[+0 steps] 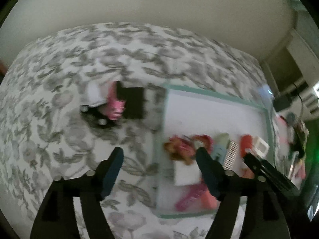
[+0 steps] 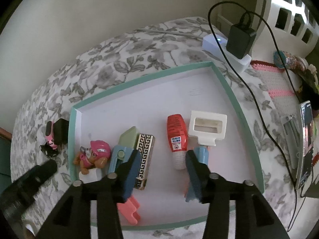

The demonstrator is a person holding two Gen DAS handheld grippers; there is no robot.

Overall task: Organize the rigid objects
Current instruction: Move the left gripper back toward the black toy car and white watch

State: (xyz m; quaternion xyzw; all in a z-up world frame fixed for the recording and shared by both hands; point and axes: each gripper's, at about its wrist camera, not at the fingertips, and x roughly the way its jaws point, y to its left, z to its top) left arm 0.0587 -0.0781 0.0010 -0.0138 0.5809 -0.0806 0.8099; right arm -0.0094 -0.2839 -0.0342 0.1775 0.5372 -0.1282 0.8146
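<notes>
A teal-rimmed white tray (image 2: 237, 101) lies on a floral bedspread. In it are a pink puppy figure (image 2: 93, 155), a blue and green toy (image 2: 123, 145), a black-and-gold patterned box (image 2: 144, 155), a red bottle (image 2: 177, 137), a white and blue tool (image 2: 207, 129) and a pink piece (image 2: 129, 209). My right gripper (image 2: 161, 171) is open and empty above the tray's near half. My left gripper (image 1: 159, 171) is open and empty over the tray's left rim (image 1: 159, 159). Left of the tray lie a pink toy (image 1: 115, 105), a black block (image 1: 134, 103) and a small dark car (image 1: 93, 115).
A white power strip (image 2: 221, 47) with a black charger (image 2: 240, 37) and cable sits behind the tray. A crocheted pink and white mat (image 2: 277, 79), a phone (image 2: 305, 139) and a tin (image 2: 283, 58) lie to the right. A wall runs behind the bed.
</notes>
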